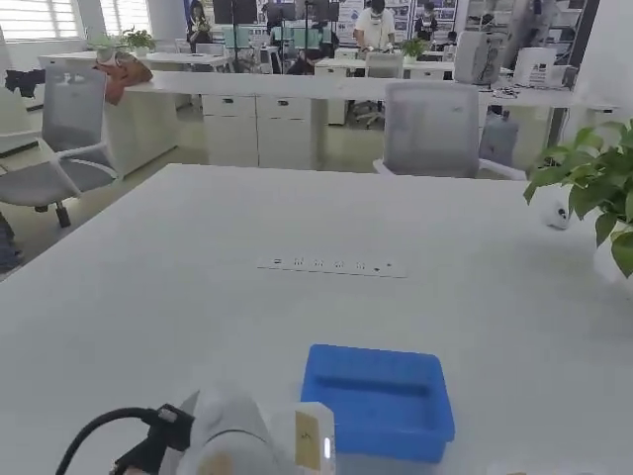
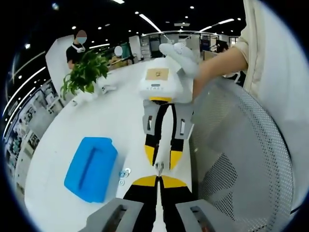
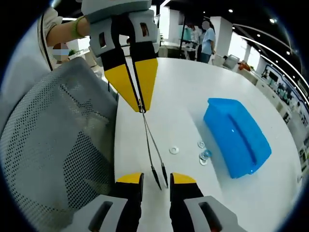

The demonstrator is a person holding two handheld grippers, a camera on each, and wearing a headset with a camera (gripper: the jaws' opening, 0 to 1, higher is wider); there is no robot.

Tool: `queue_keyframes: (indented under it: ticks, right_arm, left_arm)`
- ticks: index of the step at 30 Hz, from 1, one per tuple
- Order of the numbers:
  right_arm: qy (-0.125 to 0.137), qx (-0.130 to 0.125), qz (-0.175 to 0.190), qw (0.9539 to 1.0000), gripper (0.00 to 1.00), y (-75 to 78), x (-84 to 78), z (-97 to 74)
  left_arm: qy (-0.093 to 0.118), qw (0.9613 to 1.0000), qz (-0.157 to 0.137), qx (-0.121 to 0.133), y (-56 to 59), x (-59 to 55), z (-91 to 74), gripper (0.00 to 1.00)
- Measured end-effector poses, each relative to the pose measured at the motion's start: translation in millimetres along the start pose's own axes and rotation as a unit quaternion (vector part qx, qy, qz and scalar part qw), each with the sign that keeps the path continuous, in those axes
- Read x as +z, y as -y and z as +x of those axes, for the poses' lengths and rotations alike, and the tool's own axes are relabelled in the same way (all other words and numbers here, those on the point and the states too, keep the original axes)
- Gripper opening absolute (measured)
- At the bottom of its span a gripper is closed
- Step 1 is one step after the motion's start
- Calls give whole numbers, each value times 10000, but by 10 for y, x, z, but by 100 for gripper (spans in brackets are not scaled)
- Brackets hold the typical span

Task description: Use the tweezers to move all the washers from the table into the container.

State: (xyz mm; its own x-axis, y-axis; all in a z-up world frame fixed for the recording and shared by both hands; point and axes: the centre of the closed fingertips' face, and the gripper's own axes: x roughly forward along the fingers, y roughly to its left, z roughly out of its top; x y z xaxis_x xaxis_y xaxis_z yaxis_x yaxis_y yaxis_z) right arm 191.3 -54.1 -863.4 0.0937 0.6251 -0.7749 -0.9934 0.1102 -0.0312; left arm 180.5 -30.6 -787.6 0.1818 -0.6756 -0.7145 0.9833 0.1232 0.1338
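Observation:
Thin metal tweezers [image 3: 149, 145] span the space between my two grippers, just off the white table's [image 1: 198, 297] near edge. My left gripper [image 3: 141, 107] is shut on their back end, seen again at the left gripper [image 2: 158, 178]. The tweezer tips lie between the jaws of my right gripper [image 3: 158, 180], which stands open and clear of them; the same right gripper [image 2: 162, 155] faces the left camera. Several washers [image 3: 202, 151] lie on the table beside the blue container [image 3: 236, 135]. Those washers [image 2: 124, 173] and container [image 2: 91, 166] recur. A gripper [image 1: 247, 440] sits left of the container [image 1: 376, 396].
A grey mesh chair back [image 3: 58, 140] stands close behind the grippers, the same chair back [image 2: 241, 169]. A potted plant [image 1: 593, 188] is at the table's right edge. A socket strip [image 1: 331, 265] is set in mid-table. An office chair [image 1: 430, 129] stands beyond it.

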Motion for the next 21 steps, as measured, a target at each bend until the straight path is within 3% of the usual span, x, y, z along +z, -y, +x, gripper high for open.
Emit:
queue_keyframes:
  ticks: [5, 7, 10, 21]
  right_arm:
    - [-8, 123, -80, 9999, 15, -20, 29, 90]
    - [-144, 183, -275, 9994, 7, -31, 14, 119]
    - [-176, 178, -357, 9990, 7, -23, 60, 149]
    - [152, 50, -414, 9990, 7, 127, 329, 251]
  left_arm:
    - [-41, 9999, 146, -50, 25, 25, -15, 0]
    - [-42, 9998, 181, -64, 27, 27, -26, 0]
    - [-156, 9994, 310, -87, 15, -3, -48, 0]
    - [-234, 9991, 346, 0, -173, 18, -200, 0]
